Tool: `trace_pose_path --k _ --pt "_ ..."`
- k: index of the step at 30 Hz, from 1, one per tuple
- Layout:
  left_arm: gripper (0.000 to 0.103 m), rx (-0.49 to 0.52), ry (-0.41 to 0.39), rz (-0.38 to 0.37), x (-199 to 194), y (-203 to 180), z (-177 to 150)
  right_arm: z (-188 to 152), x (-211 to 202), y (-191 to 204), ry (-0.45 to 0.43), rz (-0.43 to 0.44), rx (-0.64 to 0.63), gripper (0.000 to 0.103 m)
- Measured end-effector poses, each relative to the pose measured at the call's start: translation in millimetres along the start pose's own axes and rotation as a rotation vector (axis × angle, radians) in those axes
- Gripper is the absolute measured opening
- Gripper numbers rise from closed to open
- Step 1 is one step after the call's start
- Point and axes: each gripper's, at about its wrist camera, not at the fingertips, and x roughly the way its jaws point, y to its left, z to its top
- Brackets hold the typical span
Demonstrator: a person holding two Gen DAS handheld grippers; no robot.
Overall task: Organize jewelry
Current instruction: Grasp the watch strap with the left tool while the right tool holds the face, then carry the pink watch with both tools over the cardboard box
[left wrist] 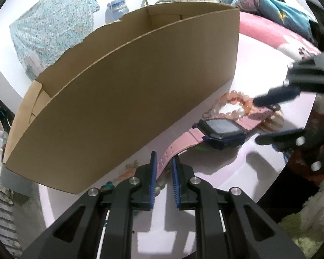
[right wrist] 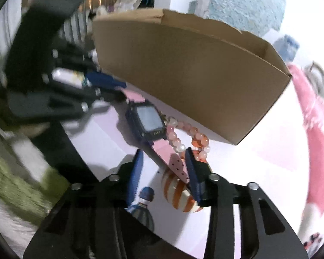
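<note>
A pink-strapped watch with a dark square face lies on the pale round table beside the cardboard box. My left gripper is shut on the near end of its pink strap. My right gripper stands open around the strap's other end; the right pad touches it, the left pad is apart. A pink bead bracelet lies over that strap end, against the box. An orange-and-white striped bangle sits under the strap. The watch face looks upward.
The tall open box fills the far side of the table. Small orange and teal trinkets lie by its near corner. A pink cloth lies beyond the table, and a person in a blue patterned top lies far behind.
</note>
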Motion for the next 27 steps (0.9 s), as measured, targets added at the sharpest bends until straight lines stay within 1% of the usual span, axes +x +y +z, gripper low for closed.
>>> trace_pose_path --k 2,6,9,11,17,21,27 --pt "0.012 -0.008 -0.002 -0.006 0 3 2 1 7 8 0.023 -0.036 -0.039 0.026" --pt "0.012 0.001 -0.006 -0.003 -1 1 0 4 9 16 0.030 -0.081 -0.071 0.017" --pt "0.011 0.004 -0.013 0.003 -3 -3 -5 4 9 19 0.026 -0.094 -0.068 0.009" --pt "0.009 0.005 -0.019 0.002 -4 -2 -4 1 -1 16 0.006 -0.124 -0.061 0.003" --pt "0.005 0.004 -0.055 -0.013 -14 -6 -4 -4 -18 16 -0.047 -0.189 -0.021 0.001" --pt "0.003 0.011 -0.106 -0.009 -27 -8 -1 -4 -29 20 -0.080 -0.226 -0.008 0.000" --pt "0.003 0.012 -0.179 -0.013 -57 -6 6 -6 -66 39 -0.138 -0.292 -0.004 0.000"
